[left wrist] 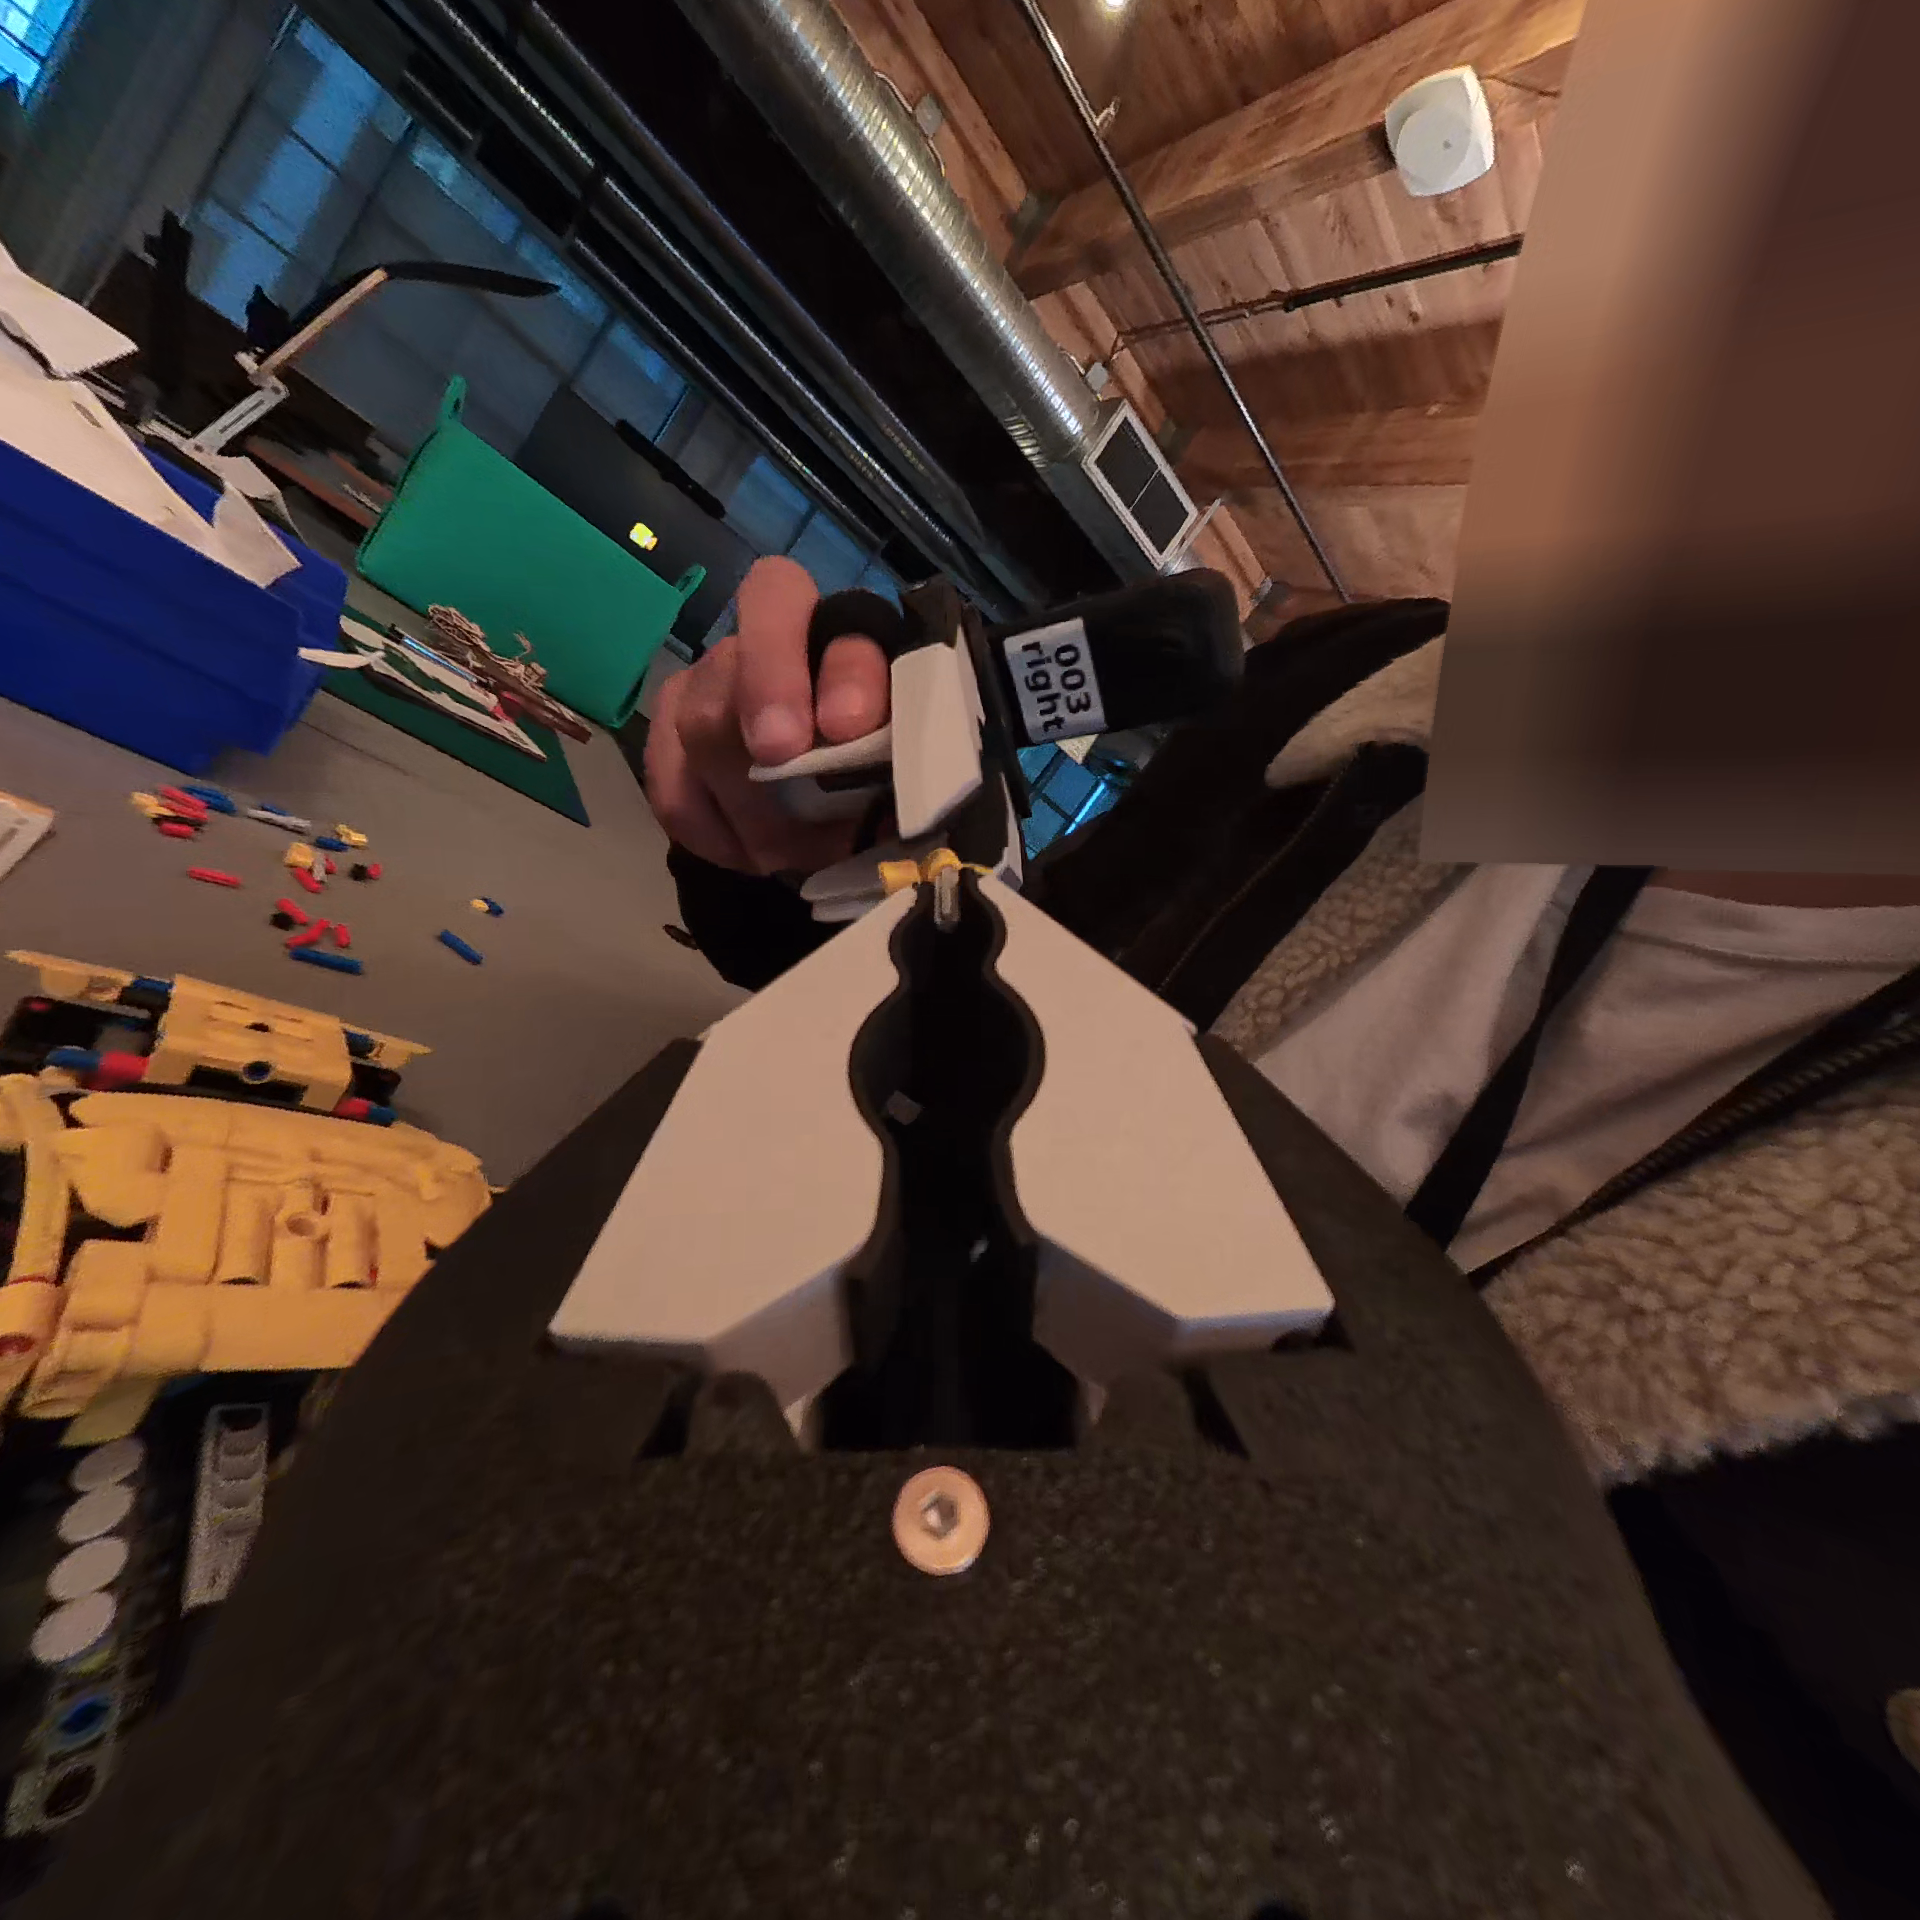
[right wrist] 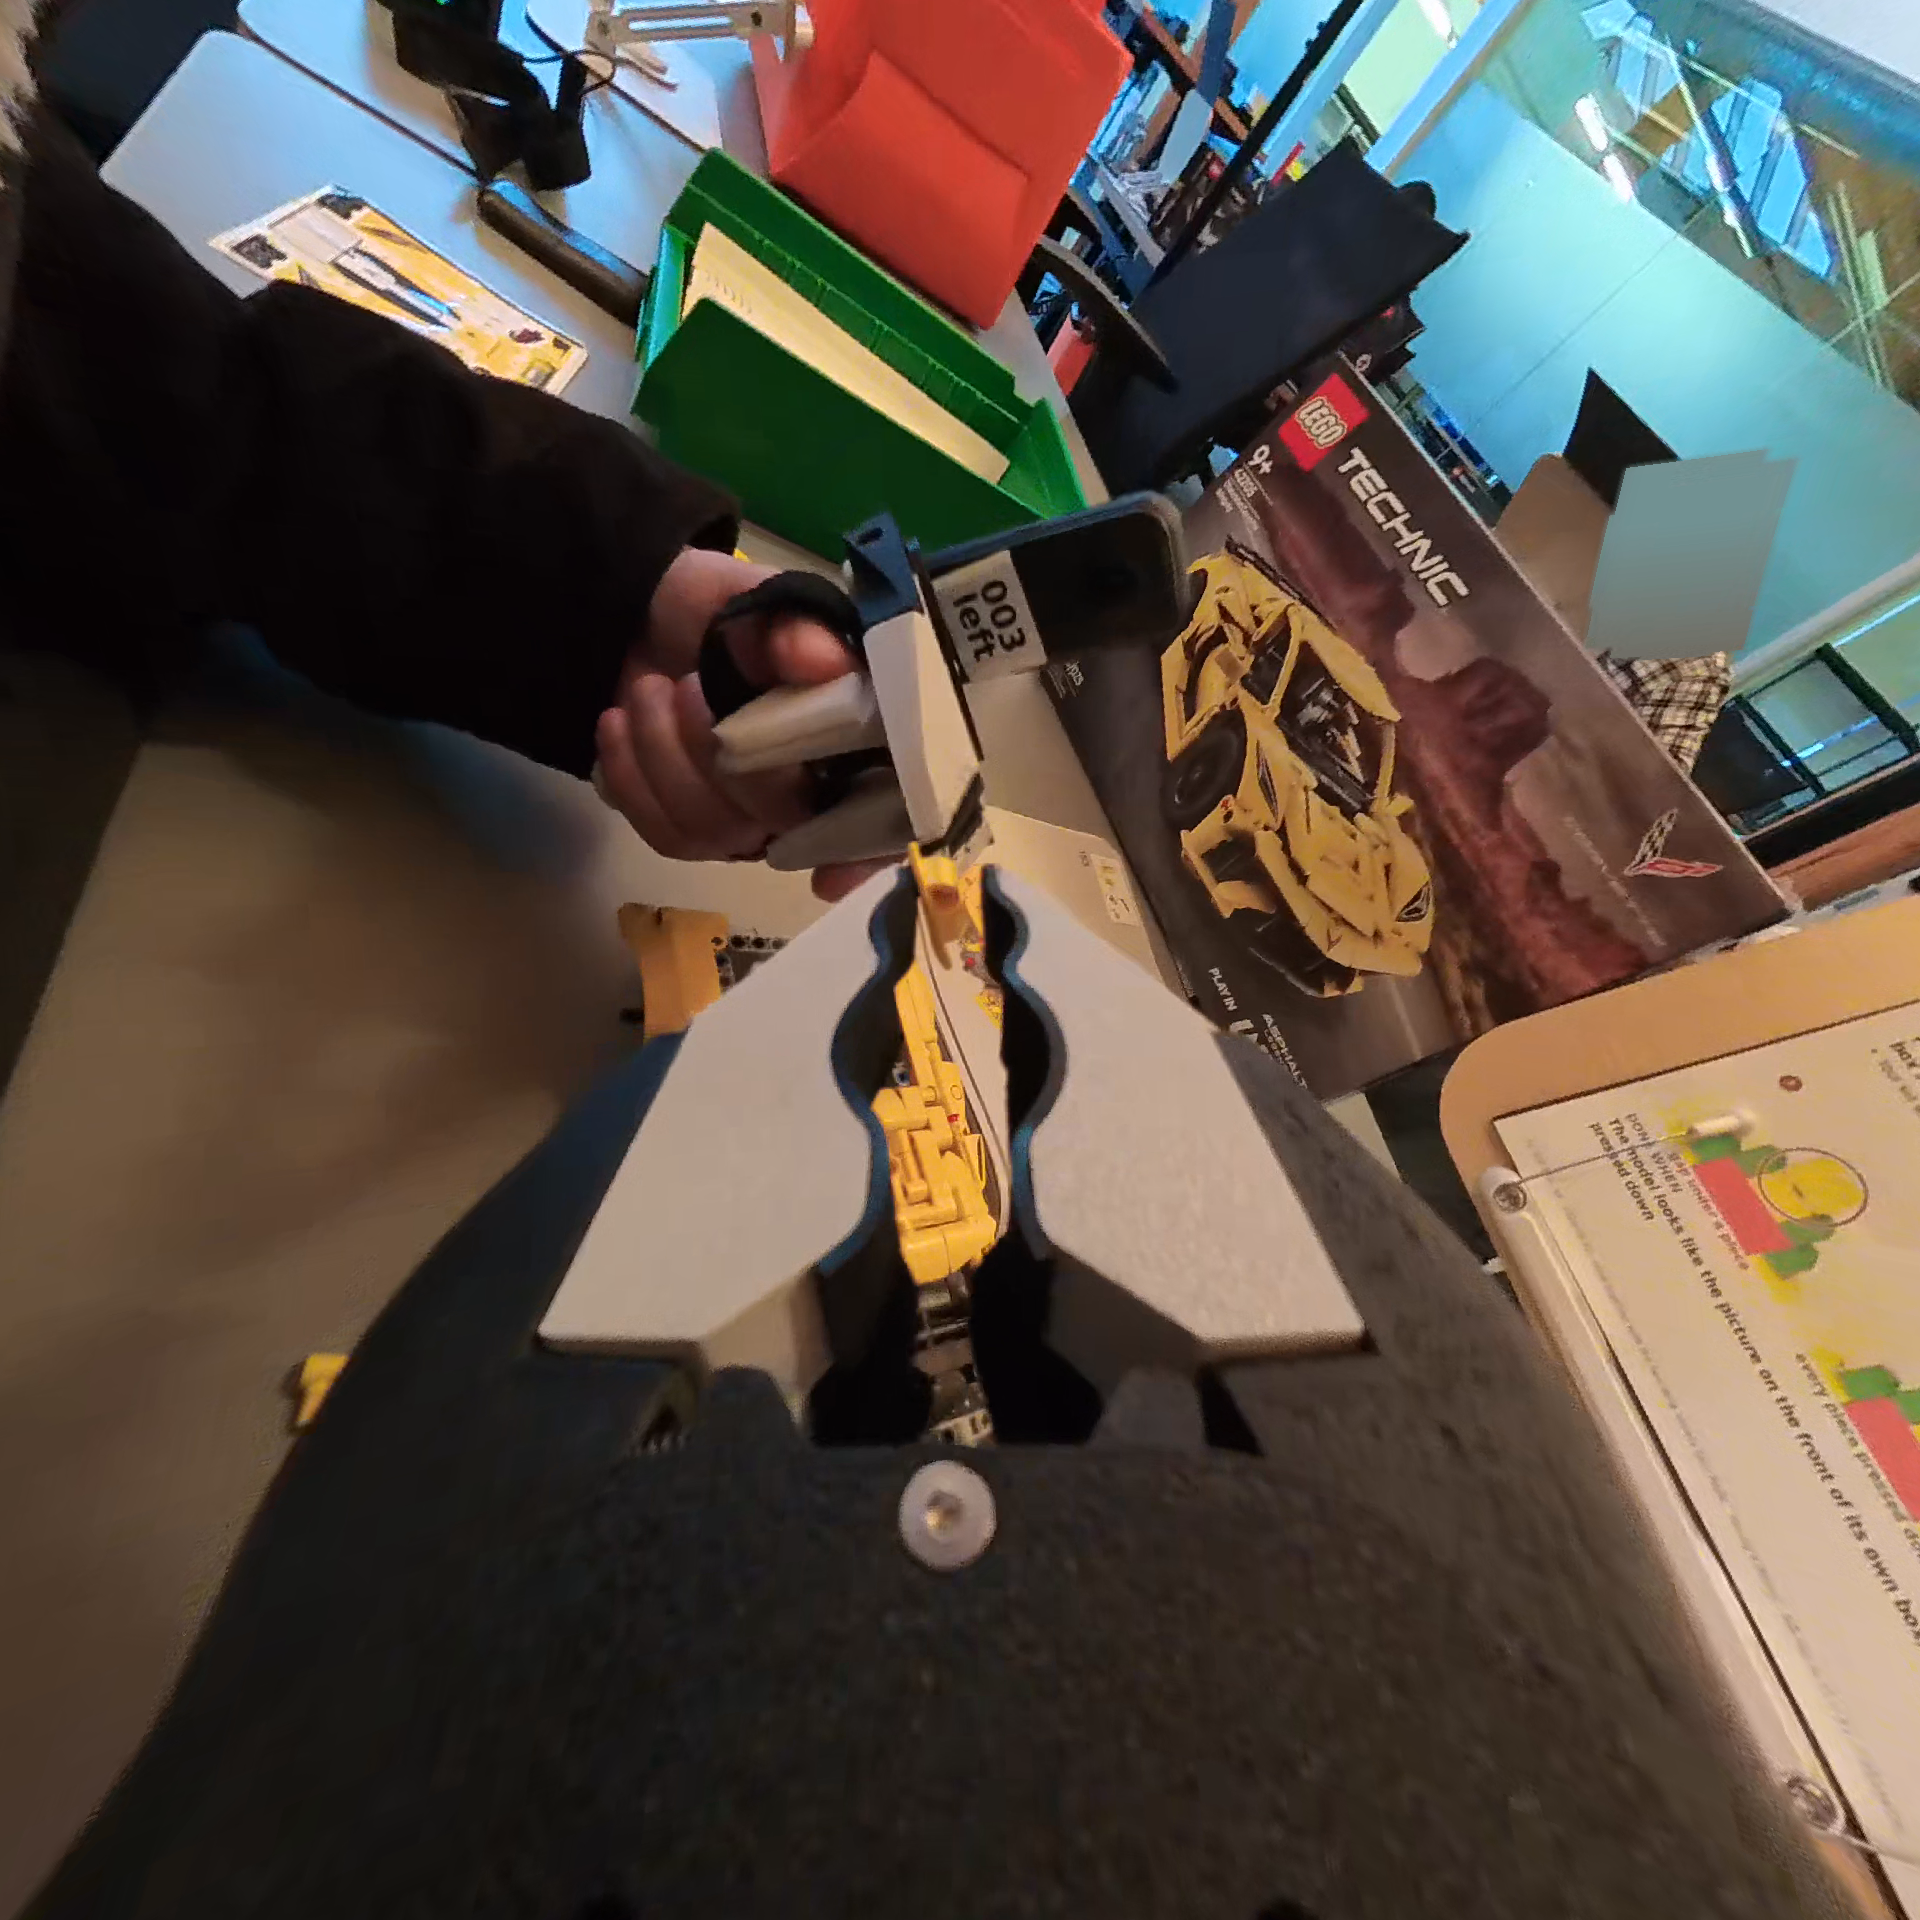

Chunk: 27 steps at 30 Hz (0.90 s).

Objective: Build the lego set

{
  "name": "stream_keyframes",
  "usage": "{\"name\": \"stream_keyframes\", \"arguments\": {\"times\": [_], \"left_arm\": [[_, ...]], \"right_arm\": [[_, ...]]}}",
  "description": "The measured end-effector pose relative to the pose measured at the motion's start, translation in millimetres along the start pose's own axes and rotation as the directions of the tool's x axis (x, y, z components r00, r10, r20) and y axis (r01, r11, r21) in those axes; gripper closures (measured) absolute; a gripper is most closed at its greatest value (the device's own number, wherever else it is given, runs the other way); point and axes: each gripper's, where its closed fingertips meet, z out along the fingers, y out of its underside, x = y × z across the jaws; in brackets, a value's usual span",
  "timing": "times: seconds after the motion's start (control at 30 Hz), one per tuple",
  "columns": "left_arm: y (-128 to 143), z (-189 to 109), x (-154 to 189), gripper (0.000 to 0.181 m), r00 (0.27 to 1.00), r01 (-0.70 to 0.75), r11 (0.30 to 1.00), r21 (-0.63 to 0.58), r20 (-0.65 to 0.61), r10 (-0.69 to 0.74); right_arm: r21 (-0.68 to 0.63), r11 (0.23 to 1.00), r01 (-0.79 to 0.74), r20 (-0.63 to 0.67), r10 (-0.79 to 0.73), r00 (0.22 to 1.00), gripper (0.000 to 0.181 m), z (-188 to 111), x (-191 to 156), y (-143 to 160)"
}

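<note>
Fingers (left wrist: 748, 1143) of the left gripper (left wrist: 940, 906): clenched at the tips on a small grey pin (left wrist: 948, 900), held up off the table (left wrist: 582, 966).

Fingers (right wrist: 727, 1164) of the right gripper (right wrist: 945, 896): pinched on a small yellow piece (right wrist: 941, 883). The two grippers are brought tip to tip, so that pin and yellow piece are just beside each other; contact cannot be told.

Each gripper is gripped by a hand, the right hand (left wrist: 727, 748) and the left hand (right wrist: 686, 748). Each gripper carries a white printed label with black characters (left wrist: 1060, 681) on its dark body.

Below, on the table:
- Part-built yellow car model (left wrist: 239, 1226), at the left of the left wrist view.
- Loose pieces (left wrist: 301, 894) in red, blue and yellow, scattered beyond the model.
- Set box (right wrist: 1403, 779), dark, with a red brand logo, white lettering and a picture of a yellow car; it is propped up just behind the grippers.
- Instruction booklet (right wrist: 405, 281), lying open and flat.
- Board with a printed sheet (right wrist: 1714, 1330) of text and coloured diagrams, at the right edge.

Farther off:
- Blue bin (left wrist: 125, 623).
- Green bin (left wrist: 520, 582).
- Green trays (right wrist: 831, 436).
- Red bin (right wrist: 935, 135).
</note>
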Motion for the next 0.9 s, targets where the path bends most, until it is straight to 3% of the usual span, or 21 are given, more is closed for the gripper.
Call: {"name": "stream_keyframes", "arguments": {"times": [0.13,0.23,0.4,0.63,0.9], "left_arm": [[-2.9,-1.8,-0.6,0.177,1.000,0.021,1.000,0.020,-0.005,-0.021],[-4.0,-4.9,-14.2,0.177,0.996,0.029,0.999,0.030,0.078,-0.031],[-2.1,-2.4,-19.4,0.177,0.994,0.059,0.997,0.041,0.094,-0.062],[-0.1,0.3,-16.8,0.177,0.996,0.040,0.999,0.020,0.078,-0.041],[-1.1,-4.0,-18.3,0.177,0.995,0.052,0.998,0.025,0.080,-0.054]], "right_arm": [[-0.014,0.999,0.049,0.002,-0.049,0.999,0.175,1.6,0.4,-0.5],[-0.118,0.993,0.028,0.019,-0.026,0.999,0.175,5.1,4.8,13.4],[-0.179,0.981,0.076,0.006,-0.076,0.997,0.175,6.0,5.0,19.9],[-0.071,0.991,-0.113,0.043,0.117,0.992,0.175,3.2,1.3,16.3],[-0.036,0.991,-0.132,-0.024,0.131,0.991,0.172,2.4,4.0,14.4]]}}
